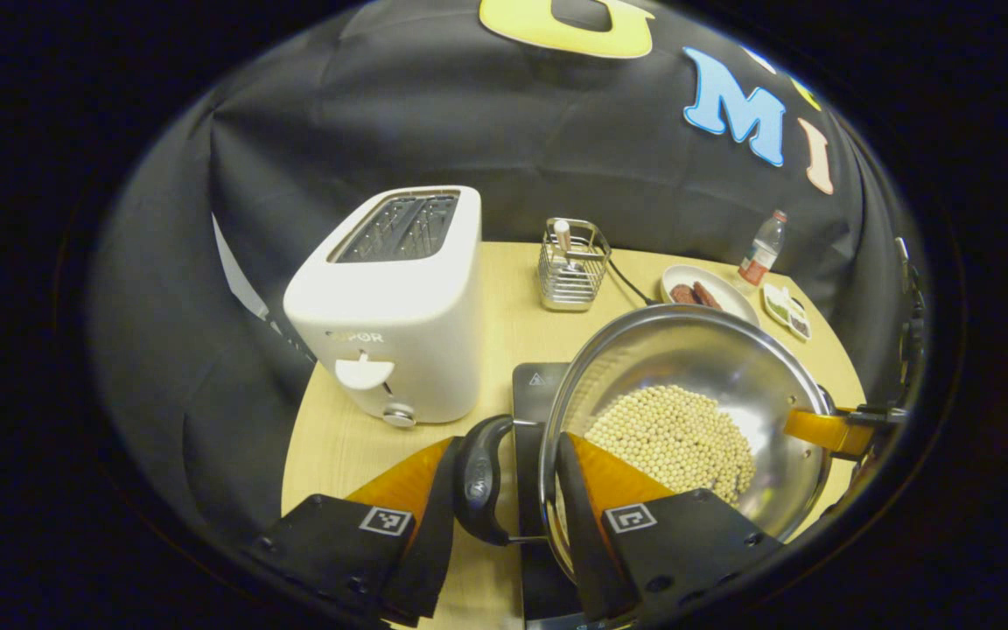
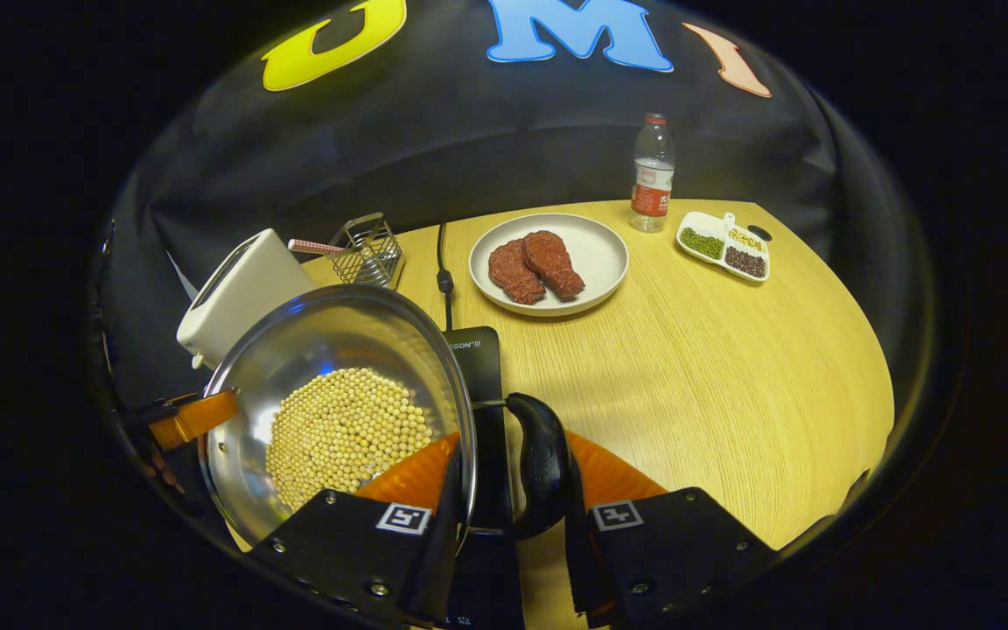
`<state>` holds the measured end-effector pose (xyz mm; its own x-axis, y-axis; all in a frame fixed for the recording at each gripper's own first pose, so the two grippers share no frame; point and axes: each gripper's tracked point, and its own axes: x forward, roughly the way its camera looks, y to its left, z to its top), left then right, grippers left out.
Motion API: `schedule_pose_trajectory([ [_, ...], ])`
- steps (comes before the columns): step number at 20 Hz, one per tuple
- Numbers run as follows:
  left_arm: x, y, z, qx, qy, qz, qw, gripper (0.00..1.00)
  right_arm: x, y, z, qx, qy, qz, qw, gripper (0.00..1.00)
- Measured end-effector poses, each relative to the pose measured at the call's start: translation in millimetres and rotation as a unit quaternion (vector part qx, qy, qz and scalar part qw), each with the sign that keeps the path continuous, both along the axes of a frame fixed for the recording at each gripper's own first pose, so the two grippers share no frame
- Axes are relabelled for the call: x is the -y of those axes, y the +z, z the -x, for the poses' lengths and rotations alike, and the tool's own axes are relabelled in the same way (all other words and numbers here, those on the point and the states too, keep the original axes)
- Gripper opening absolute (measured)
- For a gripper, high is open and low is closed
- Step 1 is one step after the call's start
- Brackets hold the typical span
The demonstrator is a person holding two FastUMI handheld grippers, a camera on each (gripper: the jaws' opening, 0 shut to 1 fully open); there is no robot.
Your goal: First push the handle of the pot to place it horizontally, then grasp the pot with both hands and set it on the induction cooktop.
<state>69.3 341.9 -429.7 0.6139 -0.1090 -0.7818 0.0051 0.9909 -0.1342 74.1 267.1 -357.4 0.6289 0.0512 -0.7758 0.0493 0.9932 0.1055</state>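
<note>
While gripped at both side handles, pot (image 1: 688,411) is held level above cooktop (image 1: 532,385) | left gripper (image 1: 504,490) clamped on one handle | right gripper (image 2: 513,490) clamped on the opposite handle

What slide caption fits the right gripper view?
Right gripper clamps the pot handle above the induction cooktop.

Warm overhead light falls bright on the wooden table (image 2: 714,350), glinting off the steel pot (image 1: 688,367); edges bend, darken, and soften with fisheye distortion
</note>
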Motion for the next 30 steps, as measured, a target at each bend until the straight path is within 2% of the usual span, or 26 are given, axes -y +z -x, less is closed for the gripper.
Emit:
schedule_pose_trajectory([
  [3,-2.7,3.4,1.4,-0.003,0.016,0.004,1.000,0.66,-0.4,-0.9,-3.3,0.006,0.011,-0.006,1.000,0.54],
  [5,-9.7,17.8,4.4,0.008,0.027,0.005,1.000,0.74,4.4,2.0,-4.8,0.013,0.021,-0.004,1.000,0.60],
  [7,-18.6,39.8,5.6,0.026,0.046,0.003,0.999,0.73,12.1,8.8,-5.2,0.025,0.023,-0.006,0.999,0.76],
  [8,-23.7,51.5,8.8,0.031,0.059,0.004,0.998,0.80,14.2,14.2,-5.3,0.031,0.024,-0.016,0.999,0.89],
  [11,-28.1,88.7,16.5,0.061,0.090,0.015,0.994,0.83,25.0,34.2,-3.3,0.054,0.031,-0.030,0.998,0.98],
  [12,-26.2,101.2,19.0,0.071,0.096,0.013,0.993,0.85,31.7,45.1,-1.8,0.066,0.034,-0.028,0.997,0.92],
  [13,-21.8,112.2,19.9,0.084,0.101,0.010,0.991,0.84,38.0,55.8,-0.8,0.078,0.036,-0.025,0.996,0.99],
  [14,-15.7,126.3,23.3,0.097,0.105,0.007,0.990,0.84,44.4,67.5,-0.1,0.092,0.039,-0.022,0.995,0.99],
  [15,-5.3,140.6,27.3,0.111,0.107,0.008,0.988,0.84,50.2,78.6,1.8,0.104,0.043,-0.020,0.993,0.92],
  [16,6.5,156.1,30.4,0.125,0.108,0.008,0.986,0.84,57.7,91.1,2.9,0.116,0.048,-0.017,0.992,0.99],
  [19,54.8,208.4,33.4,0.178,0.099,0.014,0.979,0.84,83.6,136.2,4.8,0.166,0.057,-0.008,0.985,0.99],
  [24,136.6,286.0,52.7,0.259,0.095,0.018,0.961,0.84,135.2,216.6,18.3,0.251,0.051,-0.002,0.967,0.99],
  [26,166.3,315.7,57.8,0.288,0.090,0.011,0.953,0.82,155.9,242.5,35.2,0.282,0.048,0.003,0.958,0.99],
  [27,183.8,329.9,58.9,0.302,0.085,0.007,0.949,0.84,168.1,256.1,39.0,0.297,0.047,0.007,0.954,0.99],
  [30,224.5,368.4,61.2,0.347,0.059,-0.023,0.936,0.84,199.6,293.1,50.7,0.340,0.041,0.011,0.940,0.98],
])
